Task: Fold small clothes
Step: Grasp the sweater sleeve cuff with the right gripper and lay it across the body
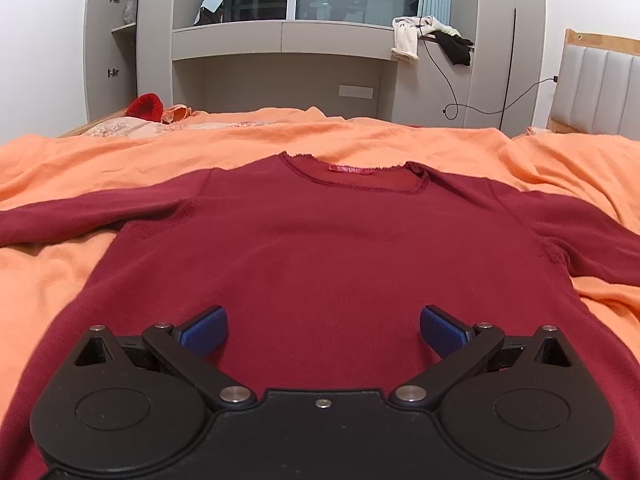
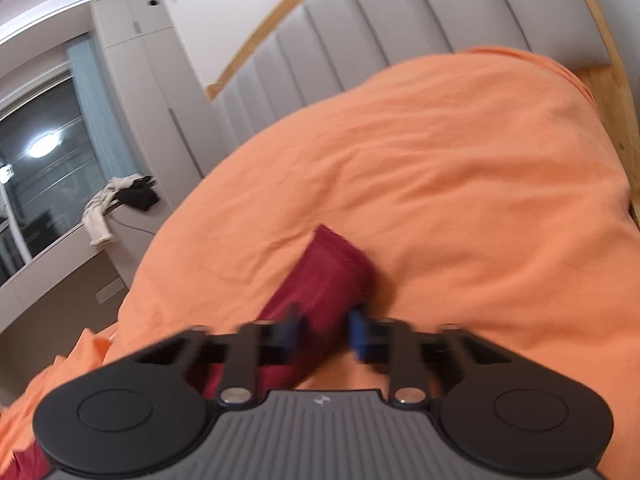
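The right gripper (image 2: 324, 334) is seen blurred, its 2 blue pads (image 2: 358, 336) drawn close on either side of the dark red sleeve (image 2: 328, 276) of the shirt; the cloth runs between them, but whether the pads truly pinch it cannot be told through the blur. The sleeve end lies just ahead of this gripper on the orange bedsheet (image 2: 460, 168), with a grey padded headboard (image 2: 360, 28) far beyond. The left gripper (image 1: 323, 330) is held with its jaws wide apart and nothing between them, hovering over the lower body of the same shirt (image 1: 320, 248), which lies flat and spread directly ahead, its neckline (image 1: 352, 174) farthest away. The step in hand is judged to be taking the sleeve for a fold inward. It is likely done best if the cuff is gripped firmly near its edge, lifted only slightly, and carried across the body so that the crease falls at the shoulder seam, while the body is kept flat. Counted: 2 grippers, 1 red shirt, 2 sleeves stretched out to either side in the left view, 1 bedsheet, 1 headboard.
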{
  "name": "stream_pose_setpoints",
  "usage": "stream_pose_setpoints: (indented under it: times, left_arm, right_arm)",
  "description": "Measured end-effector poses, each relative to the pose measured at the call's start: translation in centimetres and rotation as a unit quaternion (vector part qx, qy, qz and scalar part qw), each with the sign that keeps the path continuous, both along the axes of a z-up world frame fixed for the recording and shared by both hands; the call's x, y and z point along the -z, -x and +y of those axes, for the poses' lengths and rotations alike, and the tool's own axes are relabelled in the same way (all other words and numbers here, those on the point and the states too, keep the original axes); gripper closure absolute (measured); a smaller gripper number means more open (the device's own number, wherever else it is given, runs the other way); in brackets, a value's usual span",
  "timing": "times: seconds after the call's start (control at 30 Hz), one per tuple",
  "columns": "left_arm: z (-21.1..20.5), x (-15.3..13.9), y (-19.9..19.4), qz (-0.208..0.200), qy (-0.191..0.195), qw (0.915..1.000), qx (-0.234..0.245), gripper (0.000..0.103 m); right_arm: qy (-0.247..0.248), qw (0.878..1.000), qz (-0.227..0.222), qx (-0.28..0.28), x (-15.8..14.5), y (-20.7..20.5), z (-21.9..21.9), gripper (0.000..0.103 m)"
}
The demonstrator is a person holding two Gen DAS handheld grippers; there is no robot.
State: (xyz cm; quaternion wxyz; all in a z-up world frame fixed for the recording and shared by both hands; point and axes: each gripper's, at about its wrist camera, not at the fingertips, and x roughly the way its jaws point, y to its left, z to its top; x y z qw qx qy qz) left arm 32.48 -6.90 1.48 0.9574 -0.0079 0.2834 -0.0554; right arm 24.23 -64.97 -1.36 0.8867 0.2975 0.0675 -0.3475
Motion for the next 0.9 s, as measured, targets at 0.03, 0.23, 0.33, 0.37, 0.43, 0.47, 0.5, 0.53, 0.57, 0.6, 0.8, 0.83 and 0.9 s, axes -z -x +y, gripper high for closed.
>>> stream_pose_setpoints:
  times: [0.03,0.23,0.33,0.37,0.43,0.47,0.5,0.53,0.57,0.6,0.8,0.83,0.9]
  left_arm:
    - [0.1,-0.2,0.0,-0.004,-0.002,1.0000,0.005,0.001]
    - [0.4,-1.4,0.0,-0.008,0.008,0.9999,0.013,0.001]
    - [0.6,-2.0,0.3,-0.021,0.004,0.9997,0.010,0.001]
    - [0.8,-2.2,0.4,-0.023,0.004,0.9997,0.007,0.001]
    - [1.3,-2.5,0.5,-0.023,0.012,0.9997,0.000,0.001]
    - [1.7,-2.7,0.4,-0.023,0.017,0.9996,-0.006,0.001]
    - [2.1,-2.9,0.4,-0.024,0.020,0.9994,-0.013,0.001]
    - [2.5,-3.2,0.3,-0.025,0.022,0.9992,-0.024,0.001]
    - [2.9,-3.5,0.2,-0.027,0.022,0.9988,-0.034,0.001]
    - [3.5,-3.9,0.1,-0.031,0.022,0.9981,-0.049,0.001]
    - [8.1,-6.0,-0.5,-0.061,0.056,0.9892,-0.121,0.001]
    - [8.9,-6.3,-0.5,-0.064,0.064,0.9873,-0.130,0.001]
    - [10.0,-6.7,-0.5,-0.068,0.072,0.9844,-0.145,0.001]
  right_arm:
    - [-0.004,1.000,-0.006,0.000,-0.1,0.2,0.1,0.083]
    - [0.078,0.995,-0.018,-0.061,-4.1,-0.1,5.0,0.095]
    - [0.120,0.987,-0.021,-0.108,-6.7,-1.1,7.7,0.096]
    - [0.133,0.983,-0.024,-0.123,-7.5,-1.5,8.7,0.097]
    - [0.158,0.976,-0.028,-0.150,-8.9,-2.2,10.7,0.097]
    - [0.168,0.972,-0.030,-0.164,-9.5,-2.6,11.8,0.097]
    - [0.176,0.967,-0.033,-0.179,-10.1,-3.0,12.9,0.097]
    - [0.183,0.963,-0.036,-0.195,-10.6,-3.4,14.0,0.097]
    - [0.192,0.957,-0.039,-0.212,-11.0,-3.9,15.3,0.097]
    - [0.202,0.952,-0.042,-0.227,-11.5,-4.3,16.6,0.097]
    - [0.261,0.904,-0.057,-0.333,-13.6,-6.4,25.7,0.097]
    - [0.271,0.894,-0.060,-0.352,-13.7,-6.4,27.3,0.097]
    - [0.297,0.869,-0.060,-0.392,-13.4,-6.8,30.5,0.097]
